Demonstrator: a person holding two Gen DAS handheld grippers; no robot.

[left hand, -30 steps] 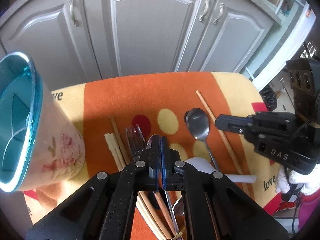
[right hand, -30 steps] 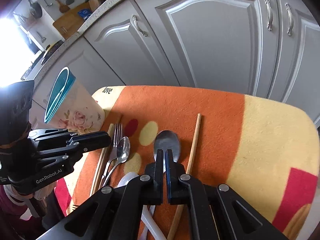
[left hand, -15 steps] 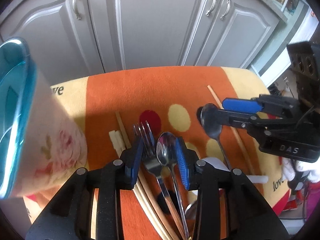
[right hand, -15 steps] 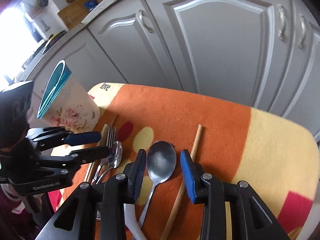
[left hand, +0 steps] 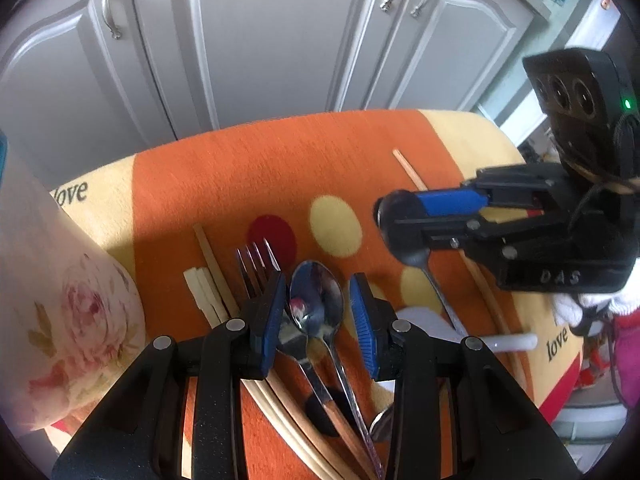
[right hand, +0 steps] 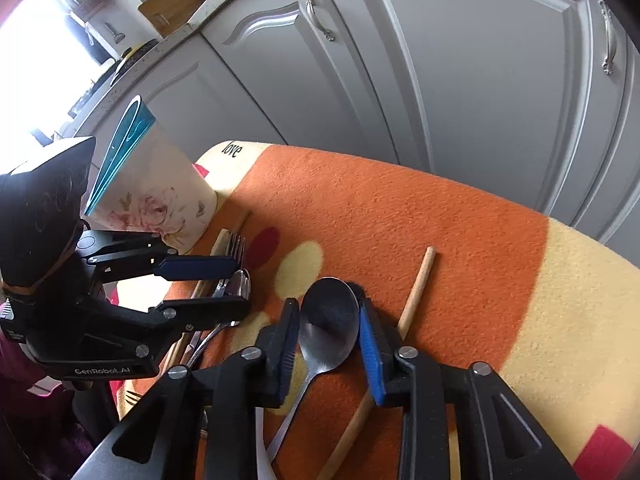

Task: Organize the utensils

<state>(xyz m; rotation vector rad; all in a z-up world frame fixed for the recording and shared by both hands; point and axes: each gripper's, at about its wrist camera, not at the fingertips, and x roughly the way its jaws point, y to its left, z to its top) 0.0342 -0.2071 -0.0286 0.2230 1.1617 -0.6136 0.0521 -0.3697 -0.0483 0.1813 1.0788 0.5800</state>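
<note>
The utensils lie in a loose row on an orange-and-yellow towel (left hand: 248, 168) spread over the table, toward its near edge. A small spoon (left hand: 316, 296) rests with its bowl between the blue pads of the left gripper (left hand: 318, 312), whose jaws stand apart and are closing, not pressing on it. Just left of it lies a fork (left hand: 256, 264), its tines past the left pad, and beyond that a bundle of pale chopsticks (left hand: 202, 288). Further right a bigger spoon (right hand: 330, 324) sits between the pads of the right gripper (right hand: 330, 344), whose jaws are closing round the bowl; the right pad looks to be at its rim, the left one just apart. A single wooden chopstick (right hand: 418, 280) lies right beside it. A flowered cup (right hand: 156, 196) with a teal rim stands at the towel's far left corner. Grey cabinet doors (left hand: 280, 40) rise behind.
</note>
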